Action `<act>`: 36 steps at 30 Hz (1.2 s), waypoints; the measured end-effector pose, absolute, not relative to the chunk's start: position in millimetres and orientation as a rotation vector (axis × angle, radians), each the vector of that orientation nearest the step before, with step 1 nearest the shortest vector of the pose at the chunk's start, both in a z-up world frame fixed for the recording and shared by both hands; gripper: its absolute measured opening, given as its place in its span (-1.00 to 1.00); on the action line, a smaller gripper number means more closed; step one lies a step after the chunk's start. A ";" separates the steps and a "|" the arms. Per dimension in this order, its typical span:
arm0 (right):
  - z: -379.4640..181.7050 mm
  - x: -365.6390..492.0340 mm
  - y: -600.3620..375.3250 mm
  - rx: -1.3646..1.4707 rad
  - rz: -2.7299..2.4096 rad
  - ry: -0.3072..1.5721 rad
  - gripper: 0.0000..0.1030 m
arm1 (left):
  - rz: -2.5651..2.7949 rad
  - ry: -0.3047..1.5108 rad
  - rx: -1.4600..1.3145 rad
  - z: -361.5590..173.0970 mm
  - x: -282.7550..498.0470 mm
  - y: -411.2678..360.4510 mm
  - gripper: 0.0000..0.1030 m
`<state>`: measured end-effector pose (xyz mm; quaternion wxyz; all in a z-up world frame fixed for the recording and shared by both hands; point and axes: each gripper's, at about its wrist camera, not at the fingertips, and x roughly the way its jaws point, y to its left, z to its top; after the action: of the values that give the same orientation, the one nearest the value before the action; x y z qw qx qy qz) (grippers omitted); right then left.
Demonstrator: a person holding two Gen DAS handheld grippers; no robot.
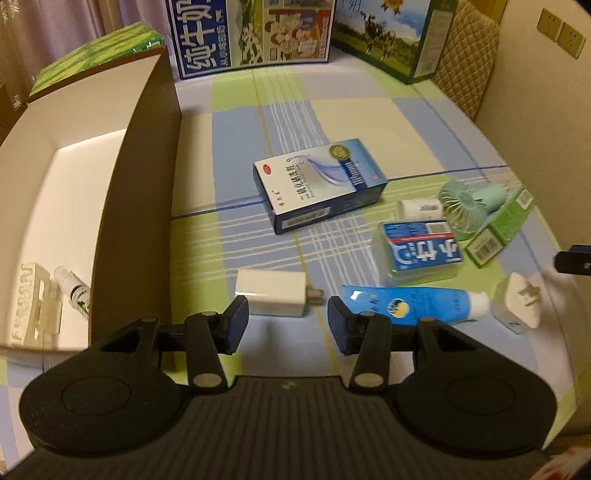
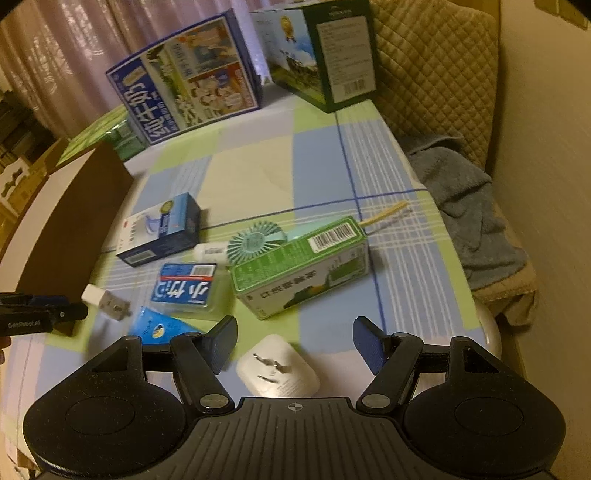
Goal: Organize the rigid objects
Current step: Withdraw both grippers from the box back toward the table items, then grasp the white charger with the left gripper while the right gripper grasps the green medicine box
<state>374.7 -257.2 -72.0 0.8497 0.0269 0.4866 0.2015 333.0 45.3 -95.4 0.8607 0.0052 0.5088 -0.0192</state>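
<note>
Several rigid items lay scattered on checked cloth; I had big open carton at left as drop spot. My left gripper hung narrow, empty, over white charger. Right gripper gaped wider, empty, above rounded plug adapter.

A lived-in room of a home: the worktop wears a checked blue-green-cream cloth, pale curtains hang behind, a quilted cushioned seat carries a folded grey towel, milk cartons stand at the back, and wall sockets show.
</note>
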 end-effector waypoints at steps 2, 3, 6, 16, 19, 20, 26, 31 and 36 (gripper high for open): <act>-74.5 376.0 -259.1 0.061 0.409 1.033 0.30 | -0.038 1.080 0.021 -100.4 340.5 46.8 -0.17; -75.4 376.9 -260.6 0.064 0.402 1.036 0.30 | -0.038 1.085 0.025 -102.0 343.3 47.5 -0.17; -77.6 379.4 -262.6 0.068 0.381 1.043 0.30 | -0.042 1.100 0.032 -105.9 351.1 50.3 -0.17; -79.5 386.8 -263.8 0.082 0.353 1.051 0.30 | -0.057 1.111 0.061 -110.4 363.8 49.9 -0.10; -79.4 388.9 -261.0 0.081 0.358 1.051 0.30 | -0.067 1.128 0.077 -112.6 365.5 50.5 -0.09; -79.4 389.4 -260.2 0.081 0.358 1.050 0.30 | -0.071 1.134 0.077 -113.3 365.3 51.9 -0.07; -82.0 390.9 -258.1 0.085 0.355 1.059 0.30 | -0.048 1.157 0.014 -118.1 365.5 57.9 -0.04; -83.3 391.7 -257.1 0.087 0.357 1.066 0.30 | 0.012 1.171 -0.070 -124.7 371.0 60.7 -0.20; -84.1 390.8 -258.6 0.087 0.363 1.070 0.30 | 0.008 1.169 -0.037 -127.5 367.5 58.6 -0.45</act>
<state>390.8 -258.6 -84.1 0.8437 0.0412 0.5069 0.1719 367.5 58.6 -127.5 0.8338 -0.0176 0.5518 0.0037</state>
